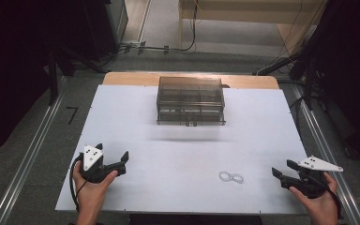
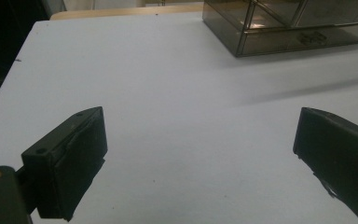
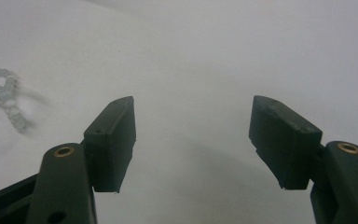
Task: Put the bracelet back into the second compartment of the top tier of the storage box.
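A white table is seen, with a see-through grey box of little drawers set near its far edge and what may be a small string of clear beads, hard to make out, laid near its front right.

Left hand: enters from the bottom edge at left, wrapped around its gripper.
Left gripper: jaws spread wide, nothing between them, pointing forward and to the right.
Right hand: enters at bottom right, gripping from below.
Right gripper: jaws apart, empty, pointing left; grey plate on top.
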Demonstrator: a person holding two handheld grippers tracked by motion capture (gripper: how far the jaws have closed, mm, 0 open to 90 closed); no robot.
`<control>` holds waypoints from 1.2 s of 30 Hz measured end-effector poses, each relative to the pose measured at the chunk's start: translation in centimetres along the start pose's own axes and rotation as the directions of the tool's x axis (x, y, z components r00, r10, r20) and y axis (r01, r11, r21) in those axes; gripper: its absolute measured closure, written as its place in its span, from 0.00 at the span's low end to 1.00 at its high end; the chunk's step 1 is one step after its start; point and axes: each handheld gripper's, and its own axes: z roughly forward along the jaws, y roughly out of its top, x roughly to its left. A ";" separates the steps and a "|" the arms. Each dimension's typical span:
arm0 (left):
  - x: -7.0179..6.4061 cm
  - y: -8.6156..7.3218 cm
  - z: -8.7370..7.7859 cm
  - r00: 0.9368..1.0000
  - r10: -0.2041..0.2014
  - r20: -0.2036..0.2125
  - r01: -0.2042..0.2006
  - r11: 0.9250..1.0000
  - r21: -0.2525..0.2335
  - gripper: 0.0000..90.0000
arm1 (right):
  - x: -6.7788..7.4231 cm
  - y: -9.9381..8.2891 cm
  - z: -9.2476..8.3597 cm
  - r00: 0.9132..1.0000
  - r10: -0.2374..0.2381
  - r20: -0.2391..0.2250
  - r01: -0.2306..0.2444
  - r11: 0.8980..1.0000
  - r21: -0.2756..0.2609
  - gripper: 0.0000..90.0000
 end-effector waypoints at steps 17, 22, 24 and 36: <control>-0.1 0.0 0.1 1.000 0.008 0.001 -0.008 1.000 0.004 0.03 | 1.1 0.3 0.5 0.998 -0.041 -0.047 0.042 0.999 0.017 0.34; -0.1 0.0 0.0 1.000 0.004 0.001 -0.004 1.000 0.003 0.03 | 1.2 0.3 0.6 0.997 -0.047 -0.056 0.049 0.998 0.026 0.34; -0.1 0.0 0.0 1.000 0.004 0.000 -0.004 1.000 0.003 0.03 | 1.2 0.3 0.7 0.997 -0.047 -0.060 0.049 0.998 0.027 0.34; -0.1 0.0 0.1 1.000 0.007 0.002 -0.007 1.000 0.005 0.03 | 2.0 0.6 1.3 0.995 -0.069 -0.078 0.072 0.997 0.037 0.34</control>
